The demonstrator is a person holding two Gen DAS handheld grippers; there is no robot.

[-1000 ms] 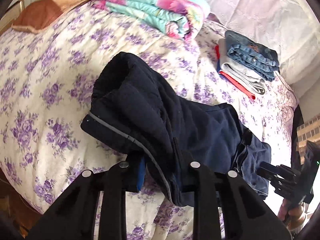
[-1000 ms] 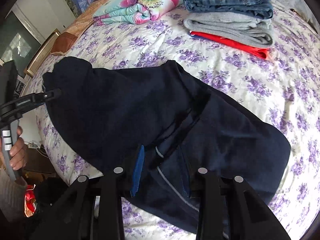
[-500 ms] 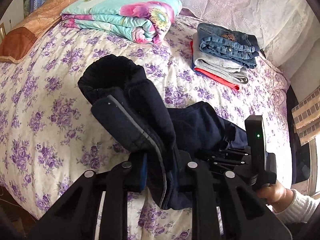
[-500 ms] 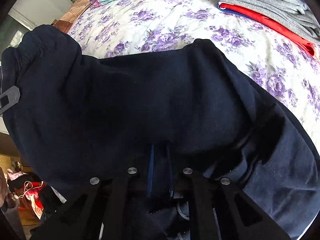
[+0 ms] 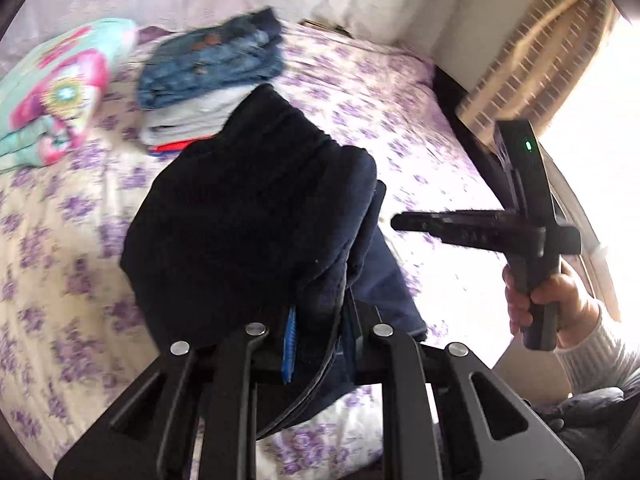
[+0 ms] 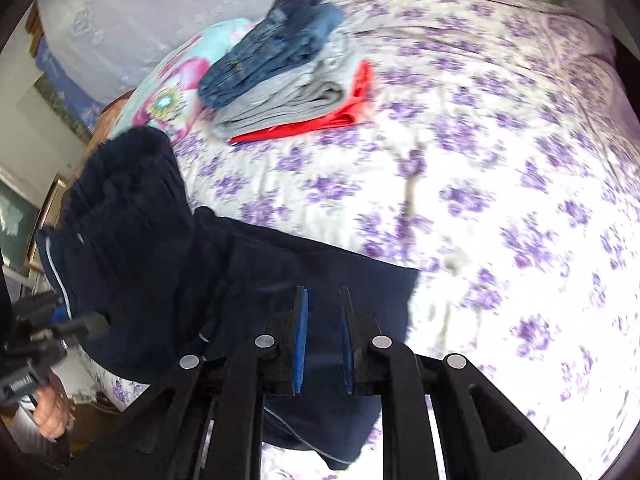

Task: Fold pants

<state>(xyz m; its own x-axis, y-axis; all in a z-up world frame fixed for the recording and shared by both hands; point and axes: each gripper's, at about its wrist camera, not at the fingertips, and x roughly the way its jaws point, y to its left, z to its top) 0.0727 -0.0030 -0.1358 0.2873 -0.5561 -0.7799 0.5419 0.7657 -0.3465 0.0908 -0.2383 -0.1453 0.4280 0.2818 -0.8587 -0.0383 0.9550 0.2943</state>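
Observation:
The dark navy pants [image 5: 248,220] hang bunched and doubled over from my left gripper [image 5: 320,332], which is shut on a thick fold of them above the bed. In the right wrist view they drape from the left gripper [image 6: 80,324] down across the sheet, navy pants [image 6: 168,280] with a thin white side stripe. My right gripper [image 6: 323,320] is opening: its blue pads stand a little apart, nothing pinched, with pants fabric lying beneath. Seen from the left wrist, the right gripper [image 5: 396,222] hovers just clear of the pants' right edge, held by a hand [image 5: 560,296].
A stack of folded clothes [image 6: 280,68], jeans over grey over red, sits at the back of the bed beside a folded floral quilt [image 5: 52,88]. The purple-flowered sheet [image 6: 500,160] is bare to the right. The bed's dark edge [image 5: 472,136] and a bright window lie at far right.
The right gripper was clamped on the pants half a second ago and has let go. The left gripper has swung the bunched pants up and over, and both views have turned toward the bed's right side.

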